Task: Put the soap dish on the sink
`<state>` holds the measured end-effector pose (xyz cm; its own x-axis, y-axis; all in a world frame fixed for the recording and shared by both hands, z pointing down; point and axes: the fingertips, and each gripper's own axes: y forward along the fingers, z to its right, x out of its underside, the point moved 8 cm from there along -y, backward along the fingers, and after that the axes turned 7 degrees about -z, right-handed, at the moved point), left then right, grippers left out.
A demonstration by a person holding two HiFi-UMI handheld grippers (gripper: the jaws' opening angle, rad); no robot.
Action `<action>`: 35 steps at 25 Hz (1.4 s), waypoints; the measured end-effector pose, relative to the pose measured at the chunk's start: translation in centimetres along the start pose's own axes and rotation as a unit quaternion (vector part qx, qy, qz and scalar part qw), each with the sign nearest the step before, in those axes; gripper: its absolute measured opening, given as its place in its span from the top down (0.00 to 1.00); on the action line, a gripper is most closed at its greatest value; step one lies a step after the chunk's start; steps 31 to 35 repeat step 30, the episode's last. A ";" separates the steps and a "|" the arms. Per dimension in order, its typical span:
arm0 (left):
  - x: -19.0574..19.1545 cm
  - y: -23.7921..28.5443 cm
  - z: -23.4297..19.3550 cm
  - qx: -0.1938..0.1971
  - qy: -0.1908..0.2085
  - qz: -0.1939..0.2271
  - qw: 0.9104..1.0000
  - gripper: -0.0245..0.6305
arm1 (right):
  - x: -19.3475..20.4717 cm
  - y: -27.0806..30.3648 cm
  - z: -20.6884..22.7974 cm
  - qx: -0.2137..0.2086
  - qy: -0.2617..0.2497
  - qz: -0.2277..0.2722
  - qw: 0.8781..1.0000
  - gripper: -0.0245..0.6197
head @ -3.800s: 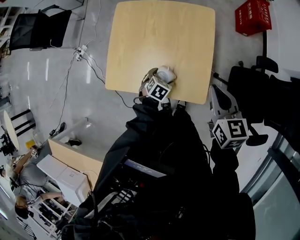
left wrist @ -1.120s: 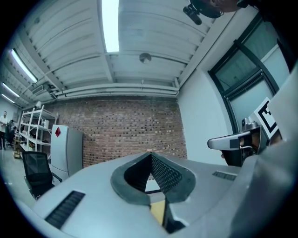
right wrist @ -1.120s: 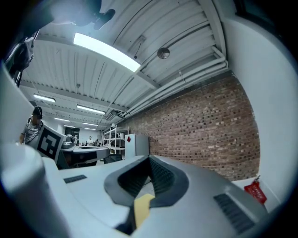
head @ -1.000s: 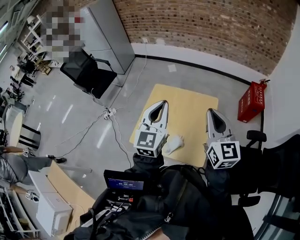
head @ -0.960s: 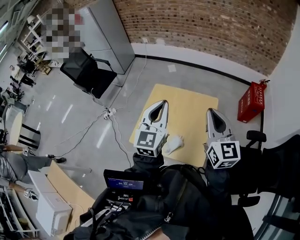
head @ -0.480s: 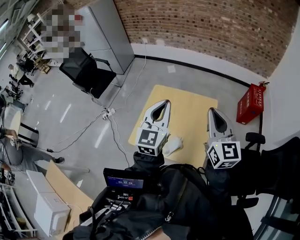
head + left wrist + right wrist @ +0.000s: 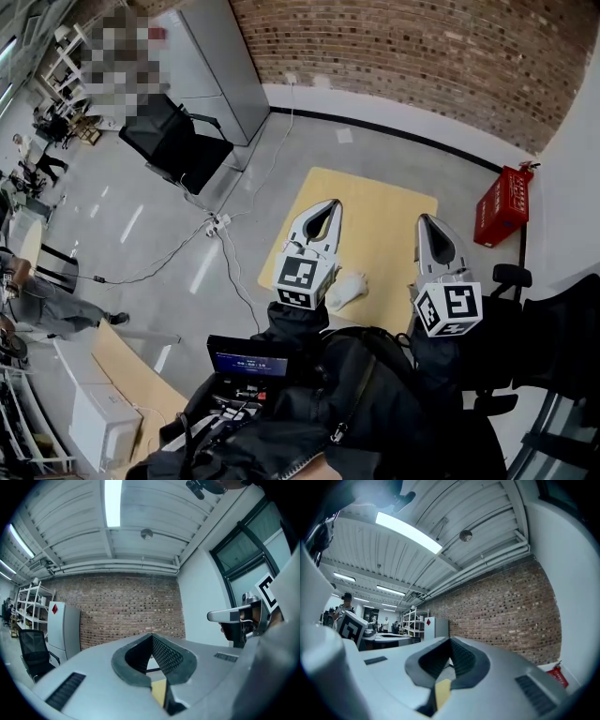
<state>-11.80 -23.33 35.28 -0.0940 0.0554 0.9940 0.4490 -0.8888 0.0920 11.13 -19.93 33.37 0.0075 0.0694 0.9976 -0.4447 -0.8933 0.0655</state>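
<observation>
Both clenched, empty (left tool [image 7: 329, 204], right tool [image 7: 426, 220]) | soap dish [image 7: 345, 289] on table [image 7: 375, 202] | red crate [image 7: 503, 208] near

The left gripper [image 7: 328, 203] and the right gripper [image 7: 423, 221] are light grey moulded plastic shells that taper to a point. Behind the left shell sits a white cube with black square markers [image 7: 303, 279], and behind the right one a matching right cube [image 7: 448, 309]. Inside the jaws, dark grey rubber pads [image 7: 166, 656] carry a fine cross-hatched grid. Black slotted vents [image 7: 65, 691] mark the shells' outer faces. Black jacket sleeves [image 7: 292, 328] run back from both cubes.
</observation>
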 end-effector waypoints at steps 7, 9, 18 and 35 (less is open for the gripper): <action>0.2 -0.3 -0.6 -0.001 -0.001 -0.007 1.000 0.96 | -0.1 0.2 -0.6 -0.002 -0.005 -0.002 1.000 0.95; 0.2 -0.4 -0.5 0.000 0.001 -0.007 1.000 0.96 | 0.0 0.2 -0.7 -0.003 -0.005 -0.002 1.000 0.95; 0.3 -0.9 -0.5 0.000 0.008 -0.009 1.000 0.96 | 0.3 0.2 -1.1 -0.008 0.000 -0.001 1.000 0.95; 0.6 -1.0 -0.6 -0.002 0.018 -0.019 1.000 0.96 | 0.5 0.0 -1.5 -0.011 -0.002 -0.009 1.000 0.95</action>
